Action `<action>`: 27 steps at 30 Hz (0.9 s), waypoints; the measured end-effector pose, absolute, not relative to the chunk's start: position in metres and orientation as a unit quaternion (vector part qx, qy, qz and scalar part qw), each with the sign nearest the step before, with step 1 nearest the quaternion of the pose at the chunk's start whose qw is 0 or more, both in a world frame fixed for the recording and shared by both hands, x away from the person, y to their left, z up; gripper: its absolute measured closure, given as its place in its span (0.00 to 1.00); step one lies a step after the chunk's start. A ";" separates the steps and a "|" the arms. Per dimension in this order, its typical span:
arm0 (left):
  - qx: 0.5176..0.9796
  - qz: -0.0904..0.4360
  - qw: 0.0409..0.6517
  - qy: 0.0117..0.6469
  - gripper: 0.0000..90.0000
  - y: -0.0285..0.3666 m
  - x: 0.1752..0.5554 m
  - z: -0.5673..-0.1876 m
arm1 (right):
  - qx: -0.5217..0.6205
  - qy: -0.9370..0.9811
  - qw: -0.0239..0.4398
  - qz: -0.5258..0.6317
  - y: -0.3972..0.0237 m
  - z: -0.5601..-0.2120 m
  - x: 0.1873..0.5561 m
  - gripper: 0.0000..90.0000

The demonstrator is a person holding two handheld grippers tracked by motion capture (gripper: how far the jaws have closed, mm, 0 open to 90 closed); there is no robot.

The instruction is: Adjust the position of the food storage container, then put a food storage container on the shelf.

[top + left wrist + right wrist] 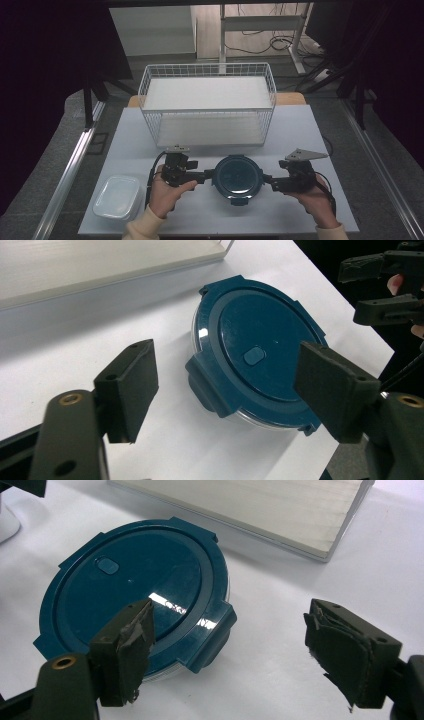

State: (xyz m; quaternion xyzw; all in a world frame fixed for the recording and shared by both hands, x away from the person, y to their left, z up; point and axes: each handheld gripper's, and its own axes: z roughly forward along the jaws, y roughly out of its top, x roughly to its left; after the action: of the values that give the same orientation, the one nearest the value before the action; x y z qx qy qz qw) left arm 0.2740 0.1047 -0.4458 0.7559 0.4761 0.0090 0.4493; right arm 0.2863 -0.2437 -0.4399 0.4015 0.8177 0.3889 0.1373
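Note:
A round clear container with a dark teal clip-on lid [238, 175] sits on the white table, near the front middle. My left gripper [208, 176] comes at its left side, open, jaws just short of the left latch. In the left gripper view the lid [260, 350] lies ahead between the spread jaws of the gripper [230, 390], untouched. My right gripper [268, 180] is at the container's right side, also open. The right gripper view shows the lid [135, 590] and its near latch, with the gripper [235, 652] holding nothing. One worn pad [127, 640] overlaps the lid's edge.
A white wire basket [207, 102] with a pale board inside stands behind the container at the table's back middle. A clear rectangular lidded box [117, 196] lies at the front left. The table's front edge [220, 231] is close to the person's hands.

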 end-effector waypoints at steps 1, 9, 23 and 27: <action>0.757 0.008 0.450 0.474 0.27 0.105 0.273 -0.446 | 0.402 0.817 0.137 0.389 -0.244 -0.440 0.286 0.21; 0.754 0.007 0.451 0.478 0.25 0.106 0.273 -0.446 | 0.403 0.813 0.134 0.398 -0.248 -0.438 0.285 0.21; 0.741 -0.029 0.456 0.492 0.14 0.104 0.280 -0.453 | 0.424 0.798 0.090 0.419 -0.254 -0.441 0.288 0.18; 0.738 -0.044 0.456 0.495 0.13 0.100 0.283 -0.458 | 0.426 0.797 0.064 0.422 -0.250 -0.446 0.291 0.16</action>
State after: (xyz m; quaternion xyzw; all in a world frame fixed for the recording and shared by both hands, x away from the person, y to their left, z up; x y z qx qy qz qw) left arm 0.2829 0.1004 -0.4578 0.7378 0.4953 -0.0444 0.4564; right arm 0.2914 -0.2501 -0.4460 0.4262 0.7974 0.4224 0.0642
